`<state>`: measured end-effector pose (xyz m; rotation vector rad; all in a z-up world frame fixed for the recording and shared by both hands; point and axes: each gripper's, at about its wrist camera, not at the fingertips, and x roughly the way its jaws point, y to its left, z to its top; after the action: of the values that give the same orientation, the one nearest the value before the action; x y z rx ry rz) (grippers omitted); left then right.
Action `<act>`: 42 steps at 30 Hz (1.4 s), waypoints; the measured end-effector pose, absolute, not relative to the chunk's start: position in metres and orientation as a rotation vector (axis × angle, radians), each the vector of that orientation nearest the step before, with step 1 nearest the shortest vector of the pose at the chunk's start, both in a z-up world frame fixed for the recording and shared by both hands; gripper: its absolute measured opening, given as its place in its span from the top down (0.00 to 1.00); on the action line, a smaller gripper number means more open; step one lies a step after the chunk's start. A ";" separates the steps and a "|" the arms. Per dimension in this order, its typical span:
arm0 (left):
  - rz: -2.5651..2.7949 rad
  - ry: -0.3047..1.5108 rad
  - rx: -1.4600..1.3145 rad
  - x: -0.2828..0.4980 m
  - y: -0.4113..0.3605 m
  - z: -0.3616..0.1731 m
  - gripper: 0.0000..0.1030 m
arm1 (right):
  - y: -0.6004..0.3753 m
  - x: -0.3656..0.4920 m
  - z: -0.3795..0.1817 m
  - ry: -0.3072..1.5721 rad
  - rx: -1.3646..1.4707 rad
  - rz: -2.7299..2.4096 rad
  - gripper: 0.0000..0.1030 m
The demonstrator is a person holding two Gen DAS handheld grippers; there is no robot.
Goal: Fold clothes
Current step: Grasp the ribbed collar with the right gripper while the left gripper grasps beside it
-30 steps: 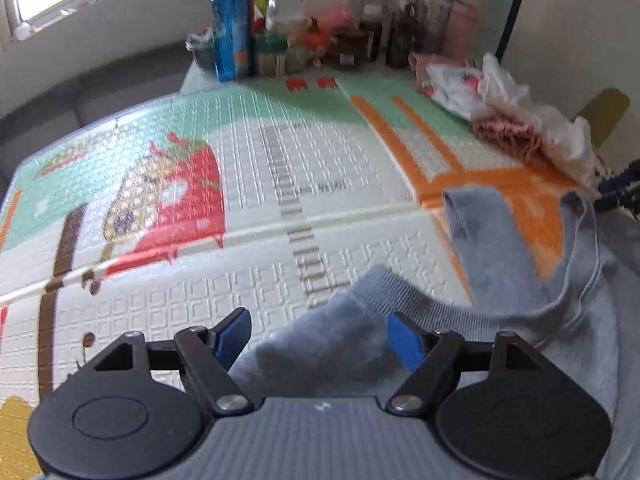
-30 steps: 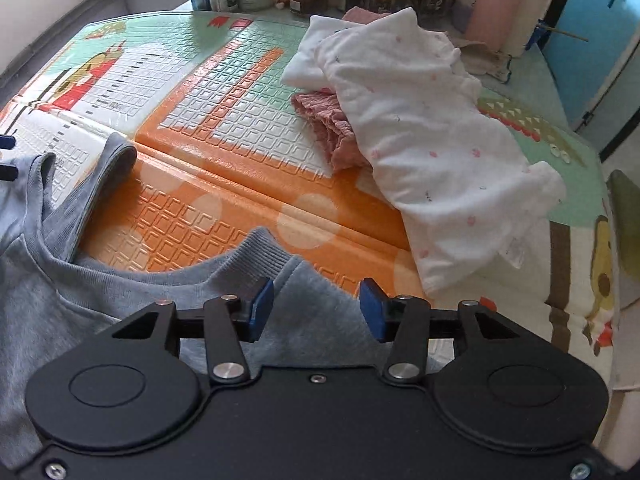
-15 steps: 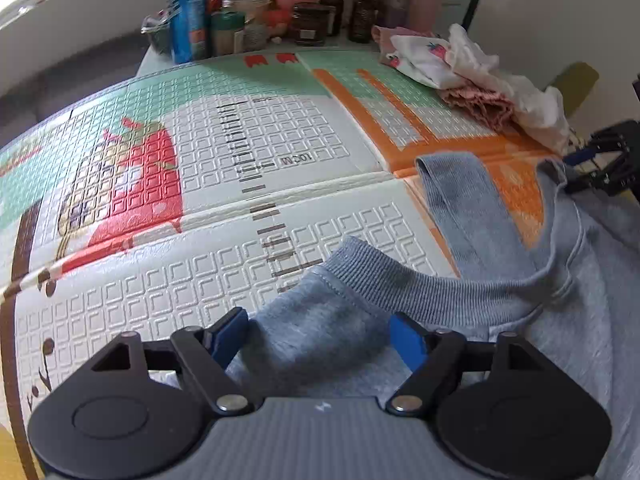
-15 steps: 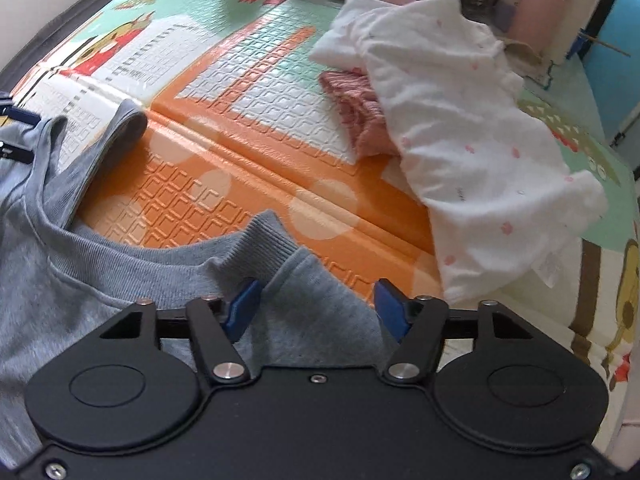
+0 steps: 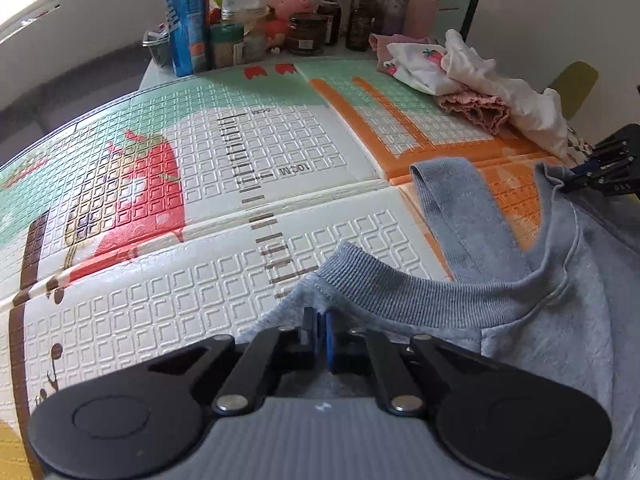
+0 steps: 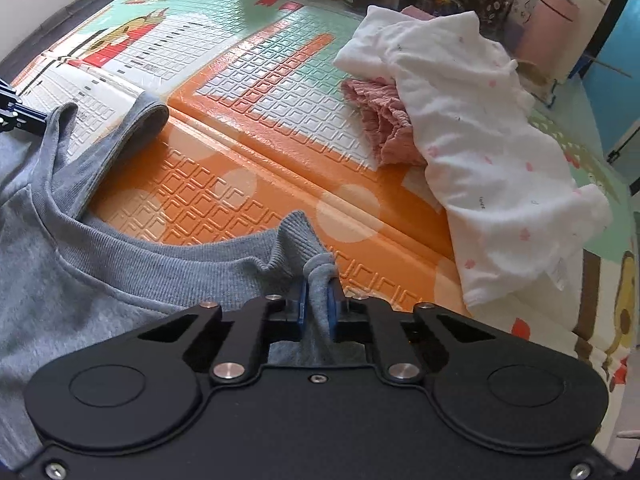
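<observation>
On the padded play mat (image 5: 280, 152) that covers the desk, a grey sweatshirt (image 5: 560, 320) lies spread toward the viewer, its ribbed hem band (image 5: 420, 296) running across between the two tools and one sleeve (image 5: 460, 208) trailing forward onto the orange panel. The cloth looks like a mid-weight knit: soft, limp, light enough to lift by two corners, and not slippery against the embossed mat. It will sag in the middle when raised, so the sound places to hold are the thick ribbed corners, where the seam gives the pads something to bite.

That is where both are. The left tongs (image 5: 320, 334) are closed tight on the corner of the band, blue pads nearly meeting with fabric between them. The right tongs (image 6: 318, 304) are likewise pinched on the opposite corner, a bunched ridge of grey rib (image 6: 304, 240) standing up out of the pads.

Further out on the right lie a white spotted garment (image 6: 480, 128) heaped over a pink ruffled piece (image 6: 384, 120), loose and crumpled. Beyond the mat stands a row of jars, bottles and a blue can (image 5: 186, 24).
</observation>
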<state>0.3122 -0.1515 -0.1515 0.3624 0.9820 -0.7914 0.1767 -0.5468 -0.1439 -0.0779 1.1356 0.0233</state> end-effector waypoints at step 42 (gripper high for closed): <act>-0.687 0.842 0.560 0.318 -0.199 -0.132 0.91 | -0.555 0.189 -0.124 1.073 -0.014 -0.137 0.95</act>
<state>0.3184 -0.1989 -0.1321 0.5600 0.8418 -0.6871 0.1895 -0.5549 -0.1243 -0.0142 1.0732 -0.1368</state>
